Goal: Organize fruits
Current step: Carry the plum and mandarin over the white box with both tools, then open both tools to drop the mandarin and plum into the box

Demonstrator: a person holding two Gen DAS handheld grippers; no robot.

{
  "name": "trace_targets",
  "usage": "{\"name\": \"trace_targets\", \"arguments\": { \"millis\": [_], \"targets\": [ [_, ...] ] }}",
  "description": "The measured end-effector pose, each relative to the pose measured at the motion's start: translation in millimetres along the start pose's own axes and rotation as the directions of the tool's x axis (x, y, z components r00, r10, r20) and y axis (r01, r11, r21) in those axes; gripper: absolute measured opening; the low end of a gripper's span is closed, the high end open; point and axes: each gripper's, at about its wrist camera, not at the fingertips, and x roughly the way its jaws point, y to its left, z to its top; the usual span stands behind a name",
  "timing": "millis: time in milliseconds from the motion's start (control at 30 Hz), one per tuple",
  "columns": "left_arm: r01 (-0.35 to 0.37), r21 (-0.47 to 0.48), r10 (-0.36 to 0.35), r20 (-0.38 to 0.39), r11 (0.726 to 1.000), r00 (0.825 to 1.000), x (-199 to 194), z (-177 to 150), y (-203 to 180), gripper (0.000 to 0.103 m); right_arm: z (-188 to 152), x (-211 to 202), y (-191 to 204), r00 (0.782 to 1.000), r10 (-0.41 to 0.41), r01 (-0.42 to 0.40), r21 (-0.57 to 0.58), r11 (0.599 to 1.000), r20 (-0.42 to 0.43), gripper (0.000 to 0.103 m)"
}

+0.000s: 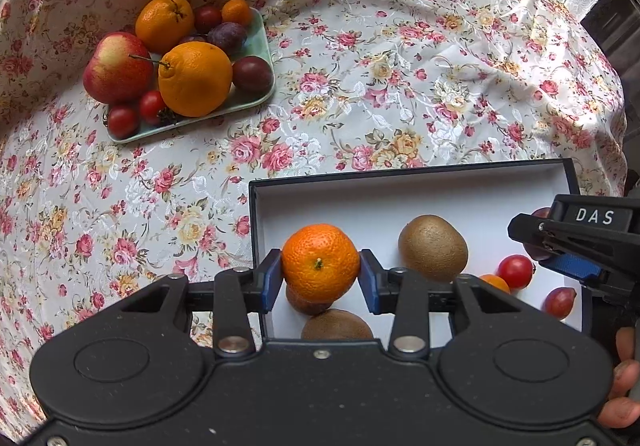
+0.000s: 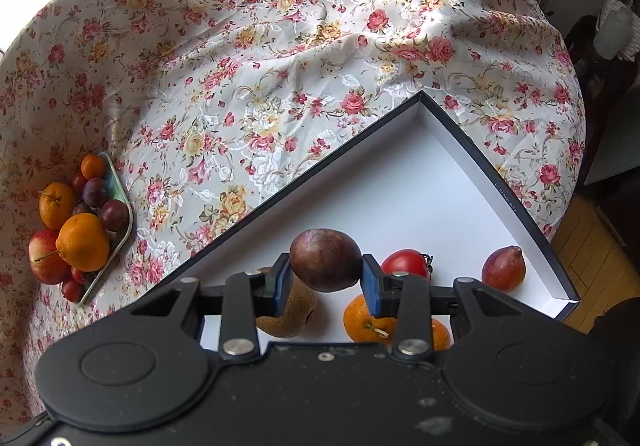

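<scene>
My left gripper is shut on a small tangerine, blue pads against both its sides, above the near left corner of a black-rimmed box with a white floor. Several kiwis, a cherry tomato and a red pear-shaped fruit lie in the box. My right gripper is shut on a dark purple plum over the same box; below it lie a kiwi, a tangerine, a tomato and a red fruit.
A pale green tray at the far left holds an apple, two oranges, plums and cherry tomatoes; it also shows in the right wrist view. Wrinkled floral cloth covers the table. Wooden floor lies past the right edge.
</scene>
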Motion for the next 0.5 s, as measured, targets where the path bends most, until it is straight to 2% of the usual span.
{"name": "trace_targets", "arguments": {
  "millis": [67, 200, 333, 500],
  "targets": [
    [-0.009, 0.010, 0.009, 0.005, 1.000, 1.000, 0, 0, -5, 0.049, 2, -1, -5, 1.000, 0.005, -0.005, 0.016, 1.000, 0.000, 0.038],
    [-0.016, 0.022, 0.016, 0.023, 1.000, 1.000, 0, -1, -12, 0.059, 5, -5, -9, 1.000, 0.008, -0.008, -0.001, 1.000, 0.010, 0.038],
    [-0.035, 0.047, 0.034, 0.030, 0.998, 0.999, 1, -4, -18, 0.059, 8, -10, -8, 0.999, 0.042, -0.042, -0.055, 0.998, -0.002, 0.038],
    [-0.044, 0.058, 0.043, 0.030, 0.997, 0.999, 2, -6, -19, 0.059, 8, -12, -7, 1.000, 0.015, -0.016, -0.083, 0.996, -0.005, 0.038]
  ]
}}
